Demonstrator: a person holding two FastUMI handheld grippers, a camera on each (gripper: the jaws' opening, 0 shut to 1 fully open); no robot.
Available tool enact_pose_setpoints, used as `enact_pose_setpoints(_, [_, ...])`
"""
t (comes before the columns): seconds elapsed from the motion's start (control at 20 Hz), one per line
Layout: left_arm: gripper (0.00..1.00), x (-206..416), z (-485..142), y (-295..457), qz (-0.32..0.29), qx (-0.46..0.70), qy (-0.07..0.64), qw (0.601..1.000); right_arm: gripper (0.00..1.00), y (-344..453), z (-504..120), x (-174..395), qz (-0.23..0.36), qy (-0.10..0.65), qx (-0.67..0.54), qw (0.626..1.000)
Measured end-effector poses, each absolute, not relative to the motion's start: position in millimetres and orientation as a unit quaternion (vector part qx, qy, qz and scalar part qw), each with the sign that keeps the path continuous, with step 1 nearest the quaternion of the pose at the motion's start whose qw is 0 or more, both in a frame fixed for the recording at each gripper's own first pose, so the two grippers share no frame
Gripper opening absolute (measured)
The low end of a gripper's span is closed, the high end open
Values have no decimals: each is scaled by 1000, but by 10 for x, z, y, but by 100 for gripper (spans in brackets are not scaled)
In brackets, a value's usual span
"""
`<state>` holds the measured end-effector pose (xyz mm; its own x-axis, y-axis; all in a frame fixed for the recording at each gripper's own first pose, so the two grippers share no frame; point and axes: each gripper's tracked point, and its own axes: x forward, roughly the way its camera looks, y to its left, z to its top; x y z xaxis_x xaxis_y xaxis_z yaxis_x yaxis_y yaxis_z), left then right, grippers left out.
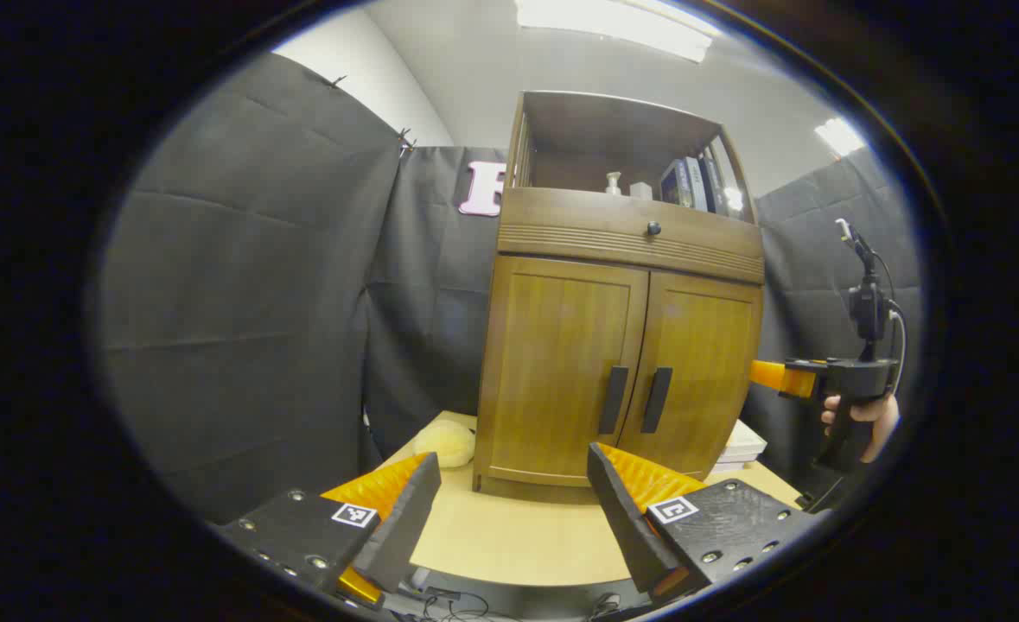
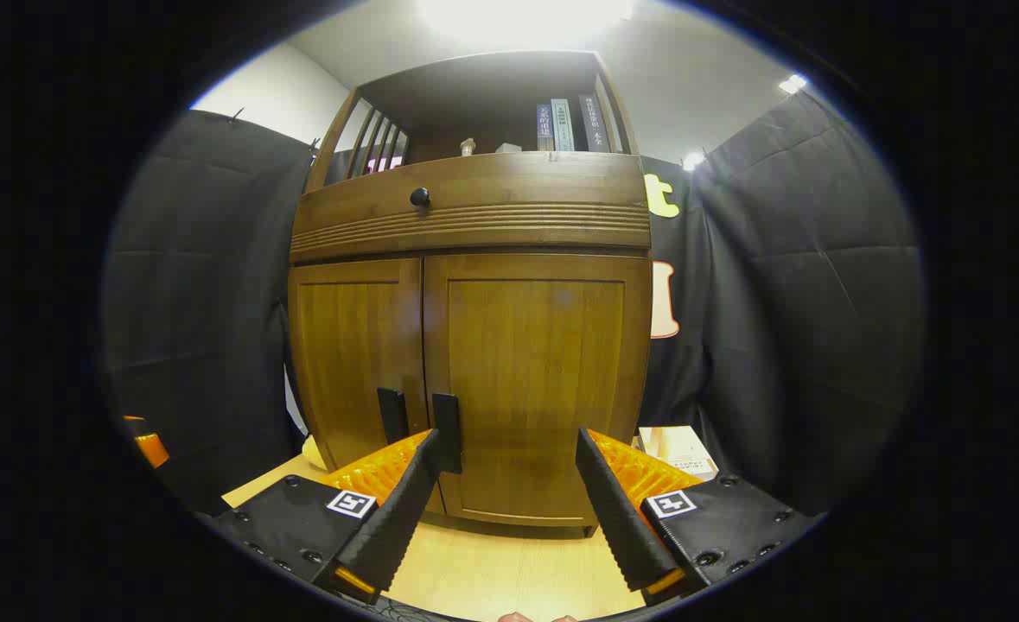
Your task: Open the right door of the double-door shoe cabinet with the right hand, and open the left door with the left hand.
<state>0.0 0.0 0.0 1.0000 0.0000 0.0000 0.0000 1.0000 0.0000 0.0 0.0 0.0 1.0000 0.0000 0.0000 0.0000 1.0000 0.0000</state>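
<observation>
So we stand before the shoe cabinet (image 2: 474, 345), which sits on the tabletop (image 1: 509, 536) with both doors shut. Our right gripper (image 2: 505, 484) is near the right door (image 2: 535, 380), its jaws wide apart and holding nothing; the right door's handle (image 2: 446, 432) lies just beside the tip of one finger, off the middle of the gap, and we cannot tell whether they touch. Our left gripper (image 1: 513, 492) hangs farther back, jaws likewise apart and empty, with the left door (image 1: 561, 371) and its handle (image 1: 613, 399) ahead of it.

In our judgement the risks are these. The two handles stand close together at the seam, so jaws closing off-centre could catch the left door's handle too, or pinch only the edge and slip when pulled. Pulling straight back instead of along the door's arc might drag the cabinet across the tabletop. A yellow soft thing (image 1: 444, 442) and a stack of white boxes (image 1: 742, 445) lie beside the cabinet, where a swinging door or hand could knock them.
</observation>
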Motion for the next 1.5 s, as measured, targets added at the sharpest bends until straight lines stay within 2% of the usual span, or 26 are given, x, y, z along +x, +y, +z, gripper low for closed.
enact_pose_setpoints(0.4, [100, -138, -26, -53, 11, 10, -3, 1000, 96, 141, -151, 20, 26, 23, -1, 999])
enact_pose_setpoints(0.95, [100, -223, 15, -267, 1, 20, -10, 1000, 96, 152, -139, 107, 30, 22, 14, 999])
enact_pose_setpoints(1.3, [100, -267, -229, -344, -8, -13, 10, 1000, 96, 68, -158, 176, 17, 19, 11, 1000])
enact_pose_setpoints(1.45, [94, -351, -280, -372, -17, -18, 11, 1000, 96, 105, -127, 284, 21, 22, 19, 999])
enact_pose_setpoints(1.5, [97, -400, -291, -356, -17, -15, 10, 1000, 96, 109, -112, 333, 21, 21, 17, 999])
